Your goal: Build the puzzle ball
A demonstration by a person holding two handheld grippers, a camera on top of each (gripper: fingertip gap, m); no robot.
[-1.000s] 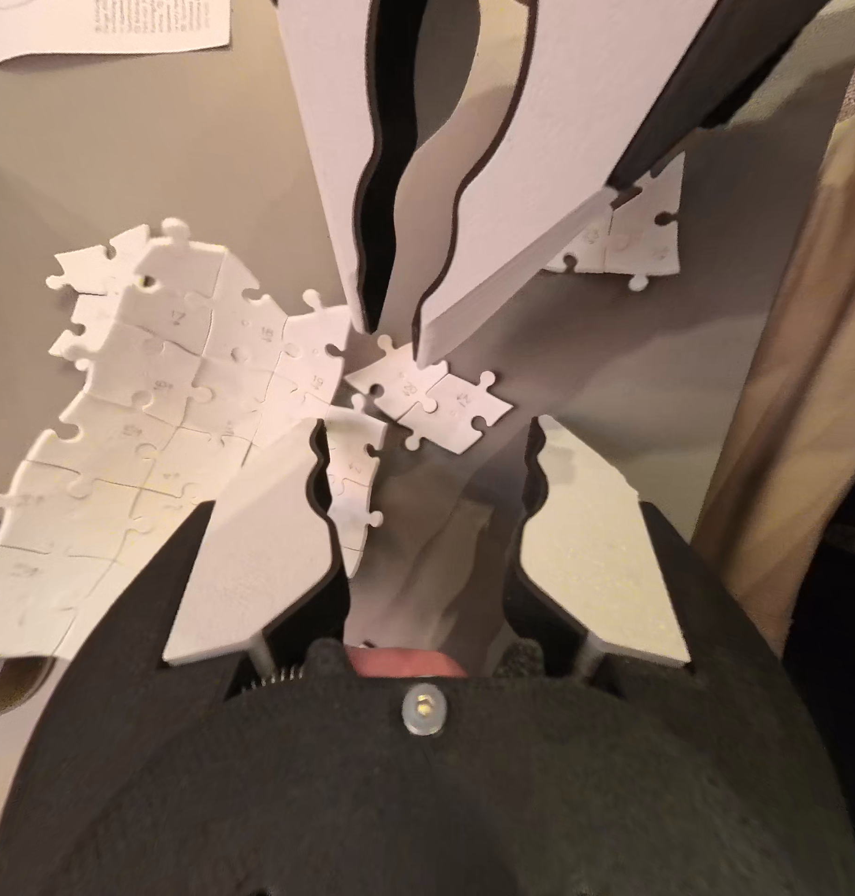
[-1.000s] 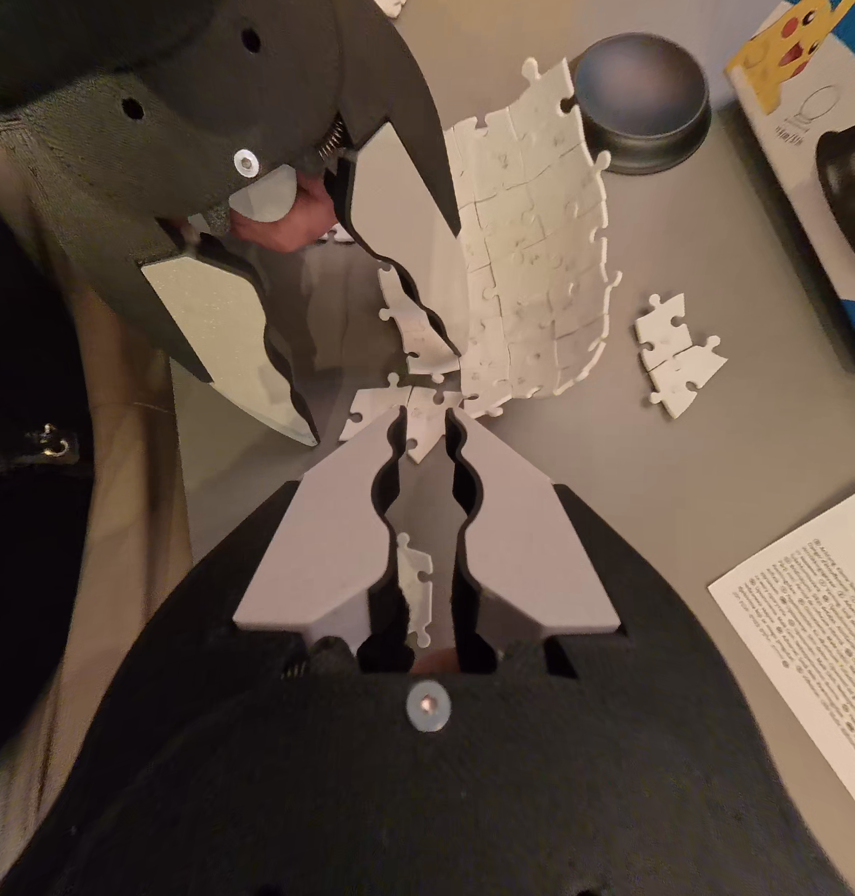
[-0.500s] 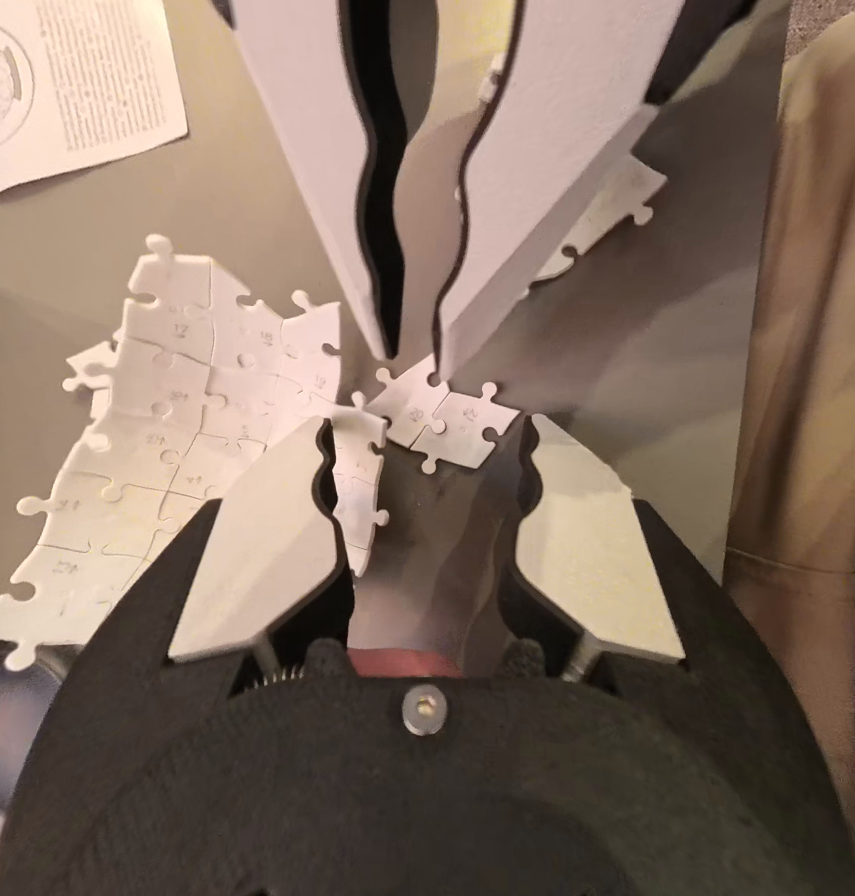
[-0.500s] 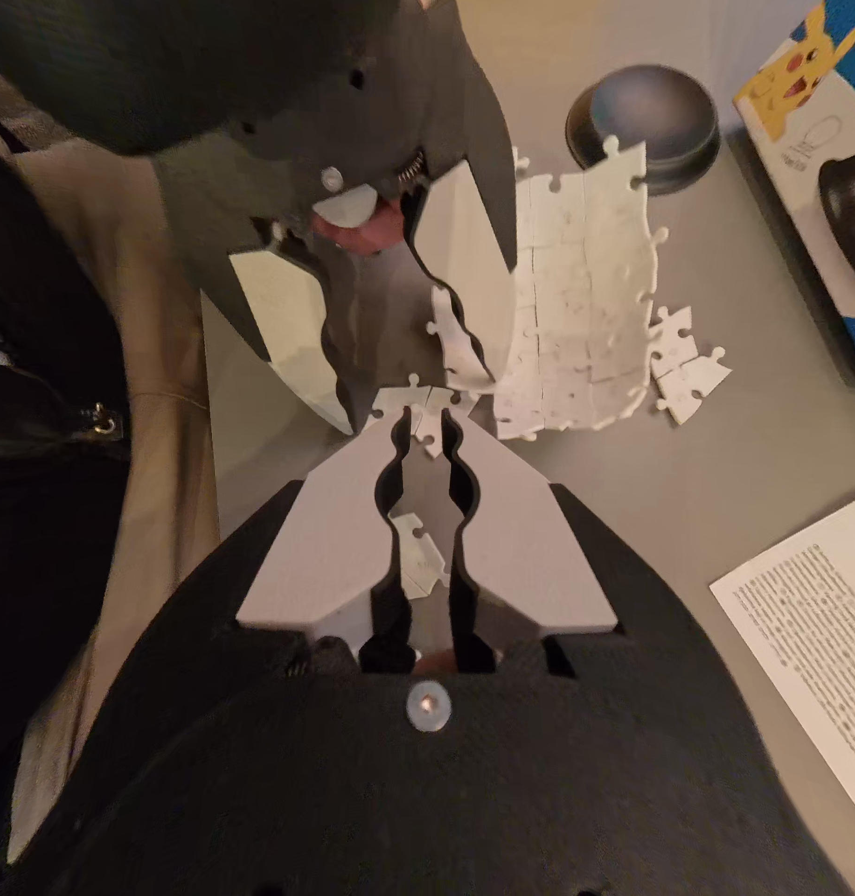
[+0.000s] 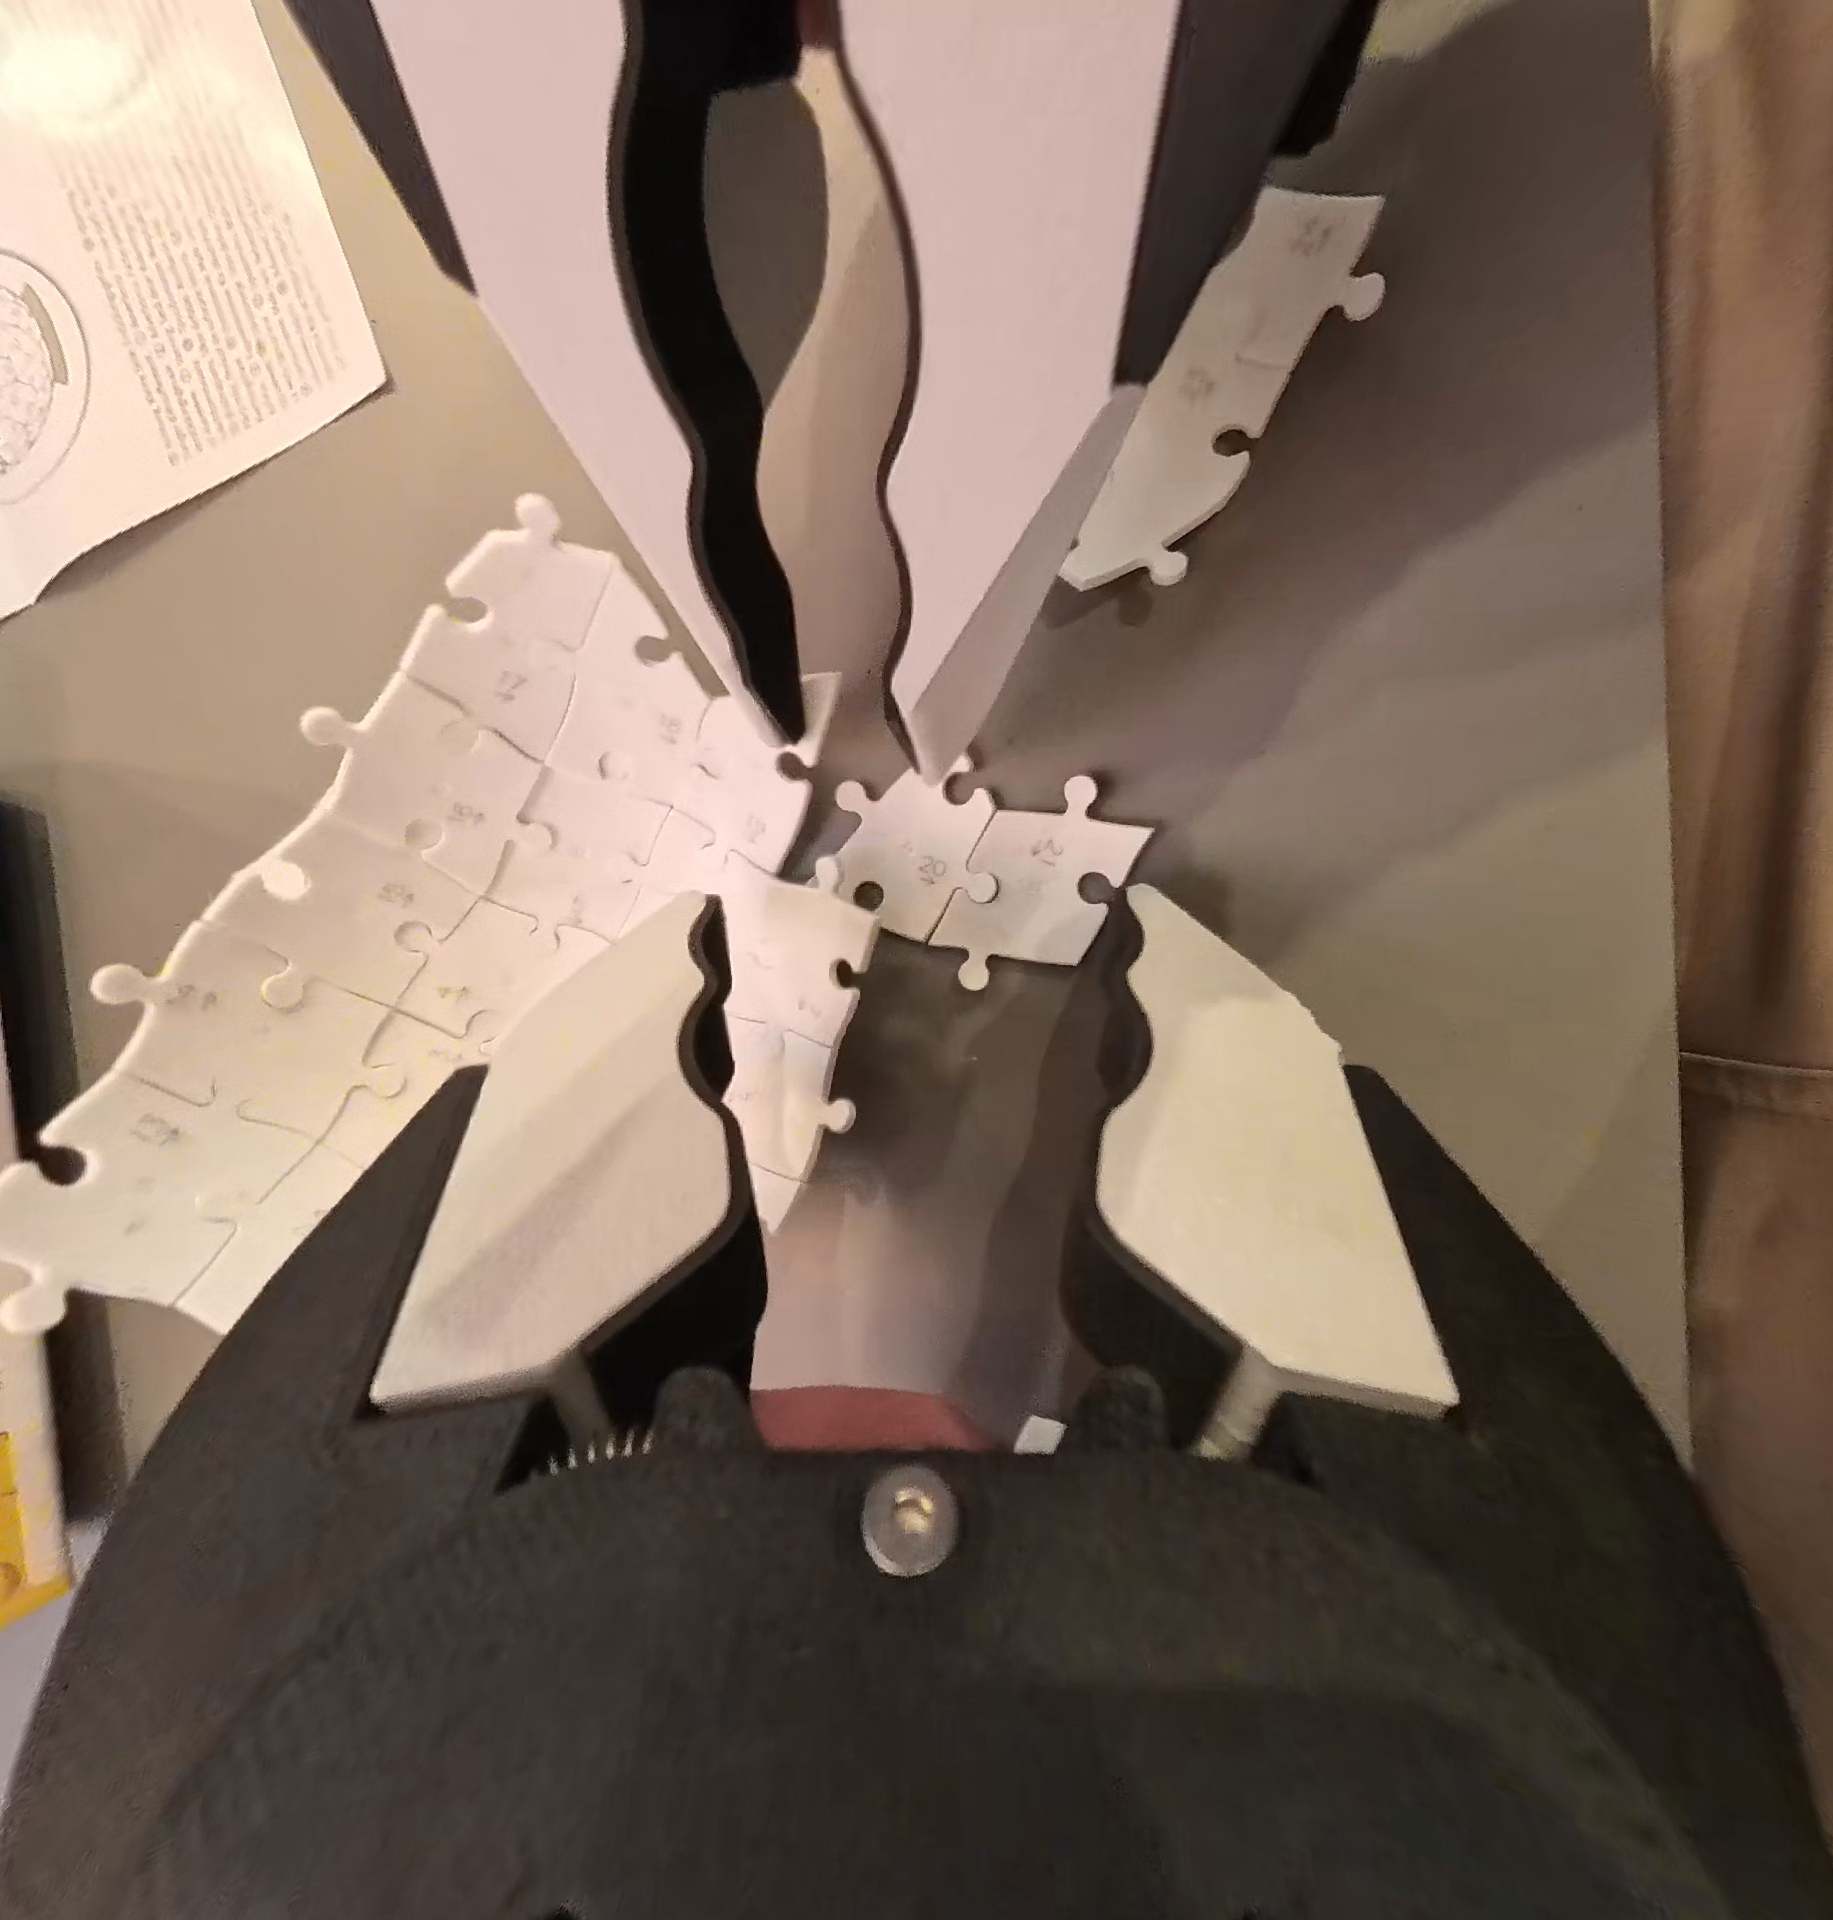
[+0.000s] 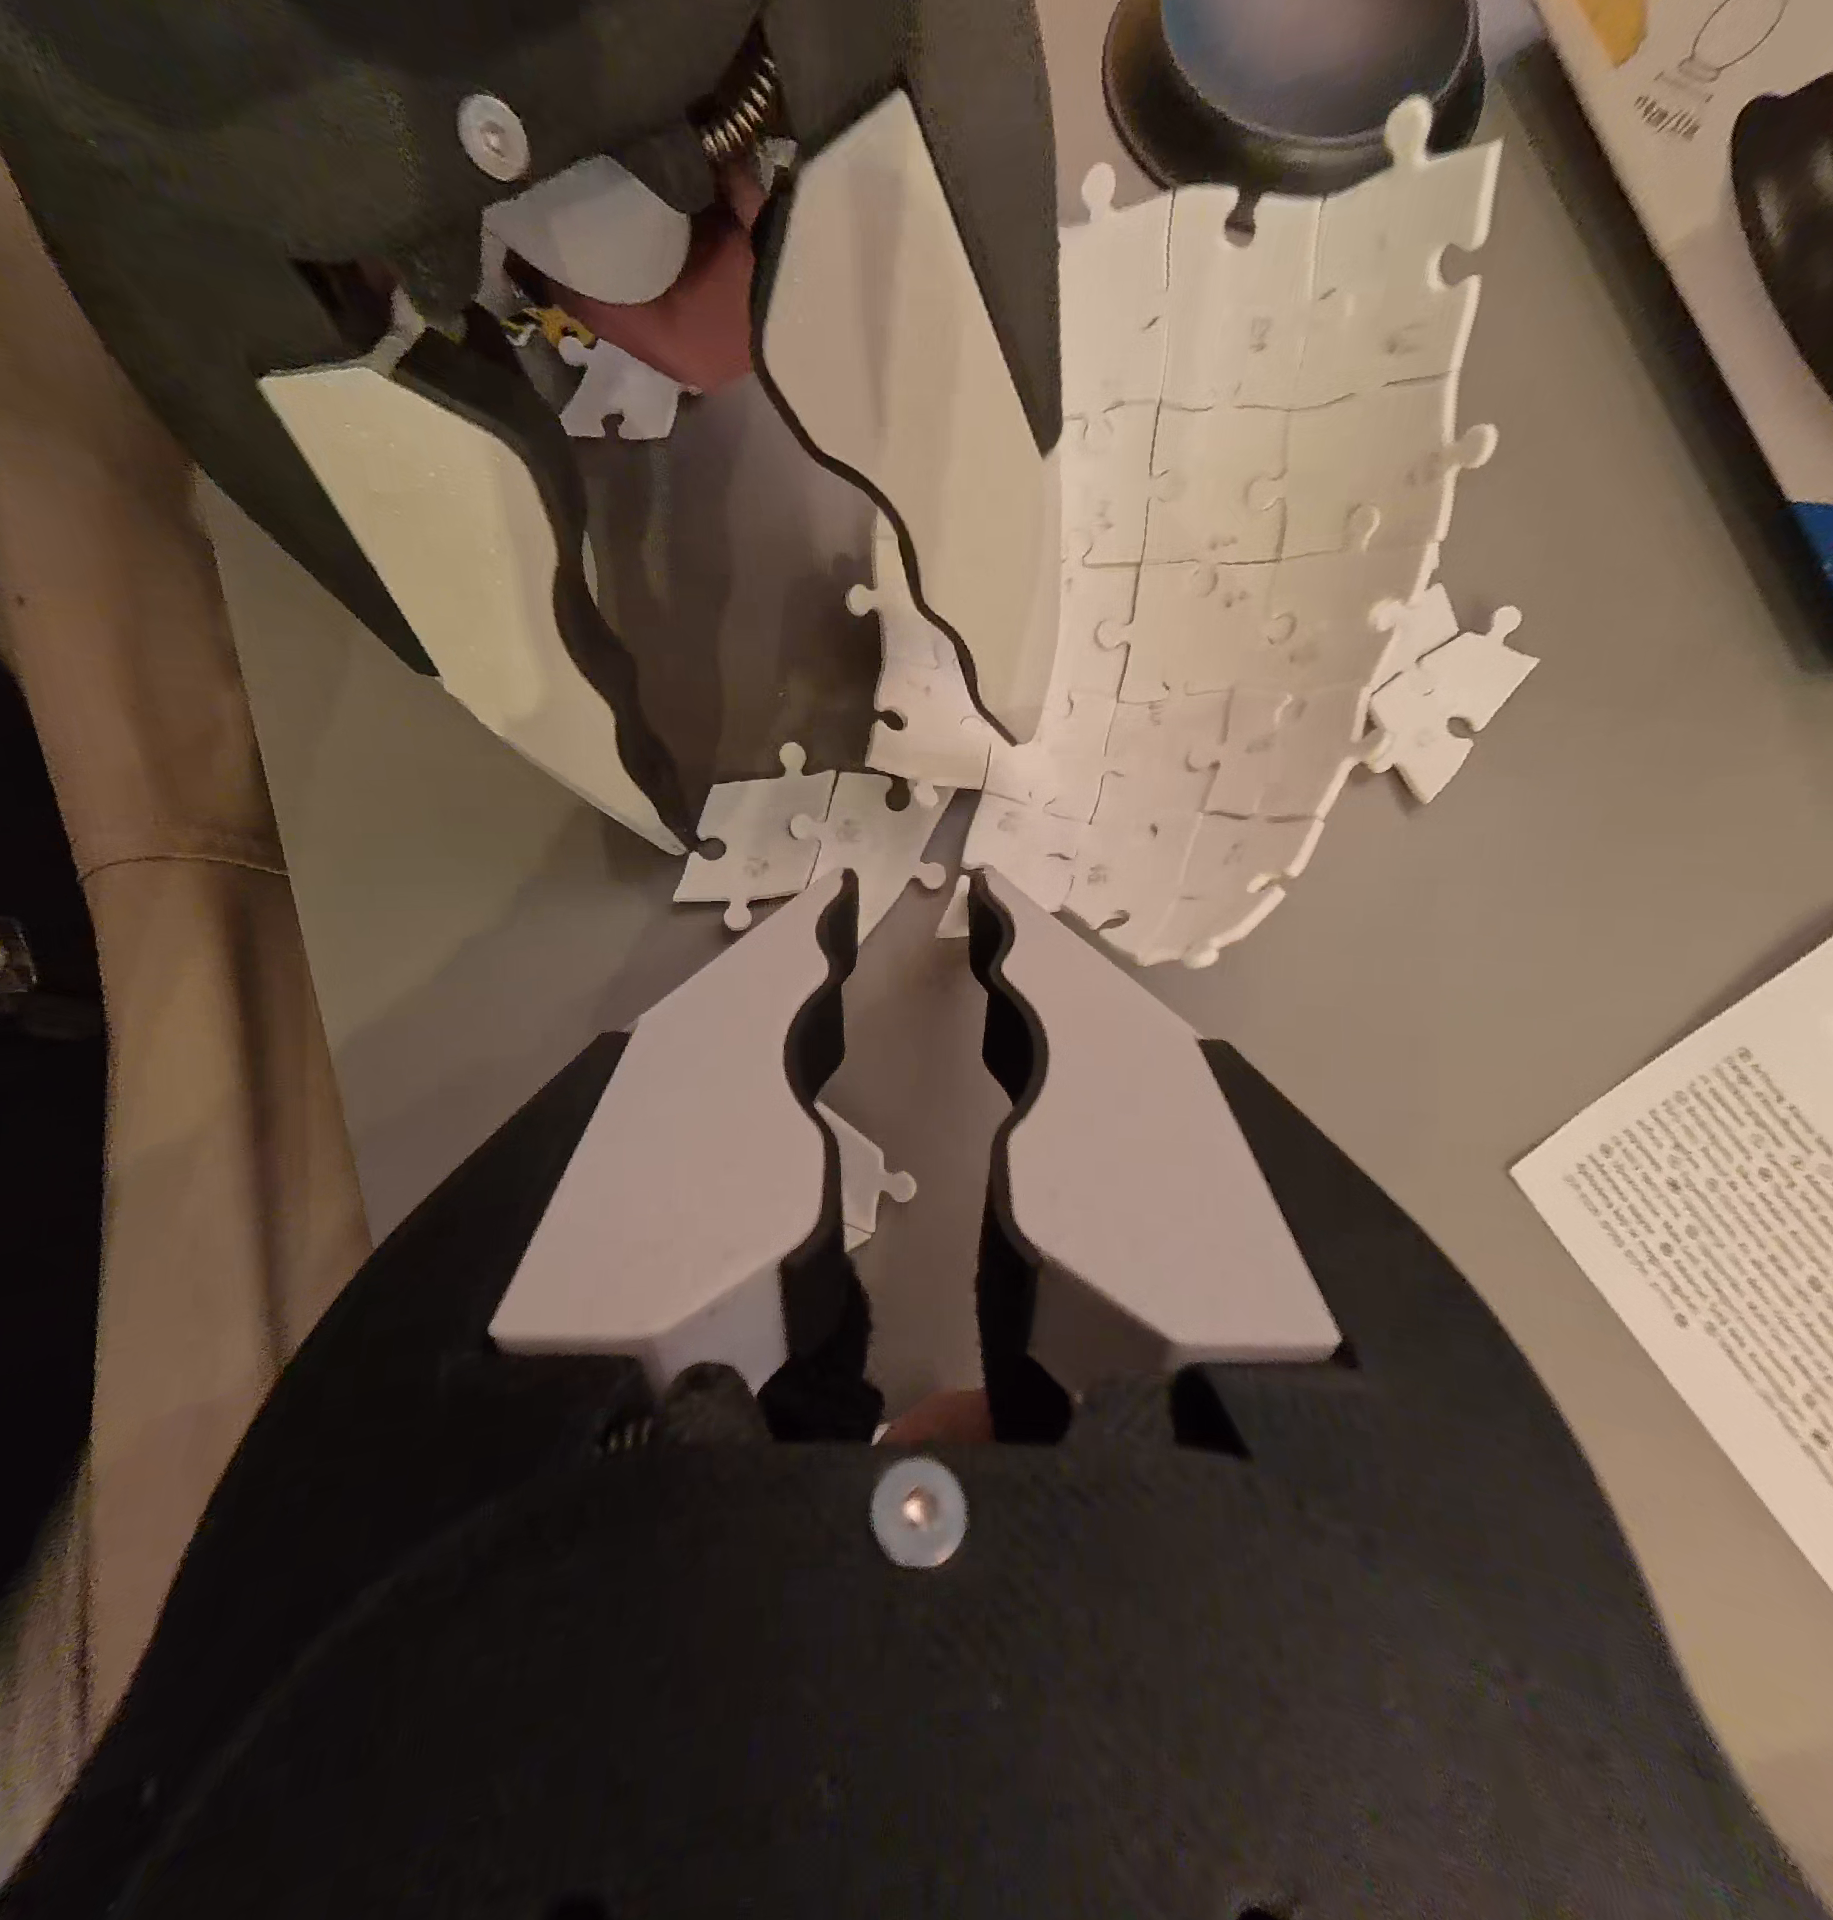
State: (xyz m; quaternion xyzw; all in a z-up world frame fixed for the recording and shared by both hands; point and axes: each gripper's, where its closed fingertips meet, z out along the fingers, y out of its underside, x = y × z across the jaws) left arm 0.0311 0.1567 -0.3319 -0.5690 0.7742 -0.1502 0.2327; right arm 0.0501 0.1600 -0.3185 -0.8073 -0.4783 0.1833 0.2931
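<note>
A curved sheet of joined white puzzle pieces lies on the grey table, also in the right wrist view. A joined two-piece section lies just beside its edge. My left gripper is open wide, one finger over the sheet's end strip, the other at the section's far corner. My right gripper faces it, jaws a narrow gap apart and empty, tips at the seam between sheet and section. It enters the left wrist view from above.
A black stand with a bluish dome sits behind the sheet. A puzzle box and an instruction sheet lie to the right. Another loose pair of pieces touches the sheet's edge. A beige sleeve borders the table. The grippers are tip to tip, or close to it. About 15 centimeters separates my left fingertips from the bluish dome.
The sheet has slid toward the loose pair and now touches it. My left gripper has closed in on the two-piece section. My right jaws stand slightly wider.
</note>
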